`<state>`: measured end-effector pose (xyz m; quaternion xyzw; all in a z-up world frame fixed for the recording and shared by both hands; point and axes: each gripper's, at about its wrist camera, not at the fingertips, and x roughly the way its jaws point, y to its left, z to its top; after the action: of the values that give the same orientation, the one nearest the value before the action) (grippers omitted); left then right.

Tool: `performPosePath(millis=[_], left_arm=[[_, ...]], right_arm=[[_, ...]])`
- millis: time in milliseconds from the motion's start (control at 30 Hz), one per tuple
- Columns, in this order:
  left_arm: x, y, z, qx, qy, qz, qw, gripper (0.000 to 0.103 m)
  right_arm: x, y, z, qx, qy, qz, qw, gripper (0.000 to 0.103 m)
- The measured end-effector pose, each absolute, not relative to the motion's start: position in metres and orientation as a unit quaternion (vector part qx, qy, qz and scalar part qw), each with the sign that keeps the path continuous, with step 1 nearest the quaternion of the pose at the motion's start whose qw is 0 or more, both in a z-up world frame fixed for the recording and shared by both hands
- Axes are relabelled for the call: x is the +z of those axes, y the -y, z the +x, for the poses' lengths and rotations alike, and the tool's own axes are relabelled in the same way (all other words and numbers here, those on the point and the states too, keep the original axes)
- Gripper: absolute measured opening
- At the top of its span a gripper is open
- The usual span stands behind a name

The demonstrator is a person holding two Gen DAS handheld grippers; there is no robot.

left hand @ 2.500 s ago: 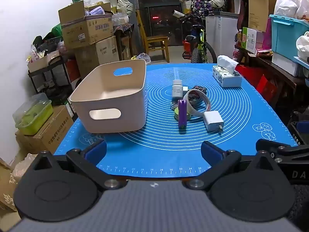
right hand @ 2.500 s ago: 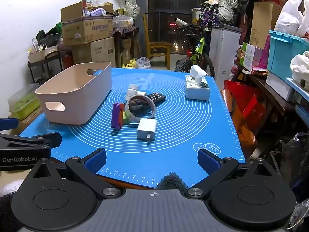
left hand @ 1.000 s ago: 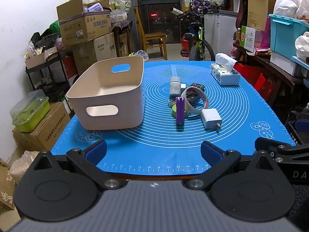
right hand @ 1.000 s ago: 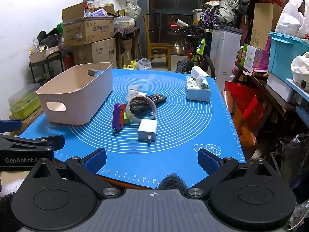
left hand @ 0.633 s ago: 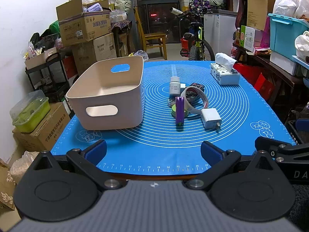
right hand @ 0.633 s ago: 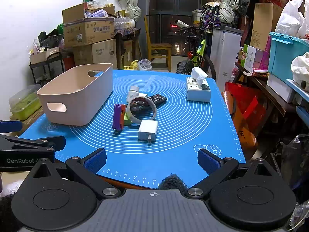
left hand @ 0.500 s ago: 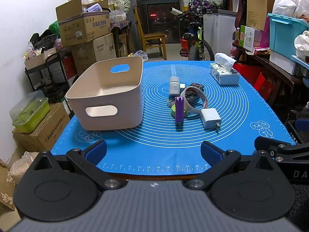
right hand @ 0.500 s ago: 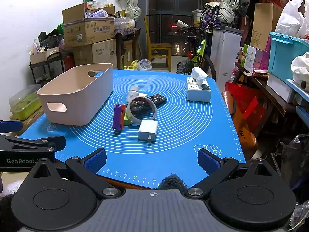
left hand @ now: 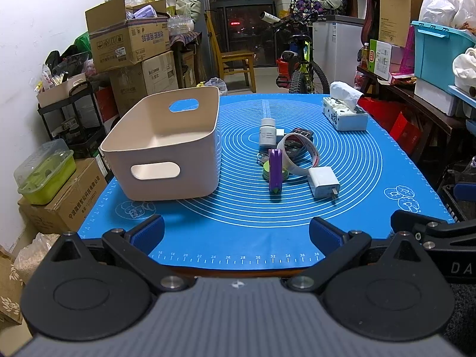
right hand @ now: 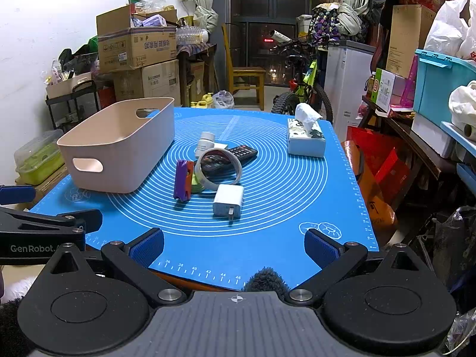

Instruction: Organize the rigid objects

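A beige bin [left hand: 166, 136] [right hand: 119, 145] stands empty on the left of the blue mat [left hand: 357, 160] [right hand: 282, 196]. At the mat's middle lie a purple block [left hand: 275, 173] [right hand: 182, 184], a green round tin [left hand: 282, 175], a white charger plug [left hand: 323, 182] [right hand: 228, 200], a white bottle [left hand: 267, 135] [right hand: 205, 145], a black remote [left hand: 299, 141] [right hand: 235, 156] and a grey ribbon loop [left hand: 300, 165] [right hand: 220, 166]. My left gripper [left hand: 236, 229] and right gripper [right hand: 235, 245] hover open over the mat's near edge, holding nothing.
A tissue box [left hand: 344, 113] [right hand: 305, 138] sits at the mat's far right. Cardboard boxes [left hand: 128, 41], a green lidded container [left hand: 44, 172] and a black rack crowd the left. A bicycle [left hand: 300, 68], a chair and shelves with a teal crate [left hand: 440, 50] stand beyond.
Both grippers drifted only slightly; the left view pulled back a little from the mat. Nothing on the mat moved.
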<state>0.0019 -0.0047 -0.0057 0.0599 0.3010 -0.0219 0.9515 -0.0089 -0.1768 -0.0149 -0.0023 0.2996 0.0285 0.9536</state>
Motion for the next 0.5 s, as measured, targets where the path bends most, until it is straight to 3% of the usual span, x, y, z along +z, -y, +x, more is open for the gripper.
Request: performPosePath(millis=[500], left_arm=[[-0.0062,0.0075,0.004,-0.032,-0.31,0.057,0.948,0.102]], right_arm=[[-0.0085,0.1817,-0.0123,0.025,-0.297,0.001,0.955,0.1]])
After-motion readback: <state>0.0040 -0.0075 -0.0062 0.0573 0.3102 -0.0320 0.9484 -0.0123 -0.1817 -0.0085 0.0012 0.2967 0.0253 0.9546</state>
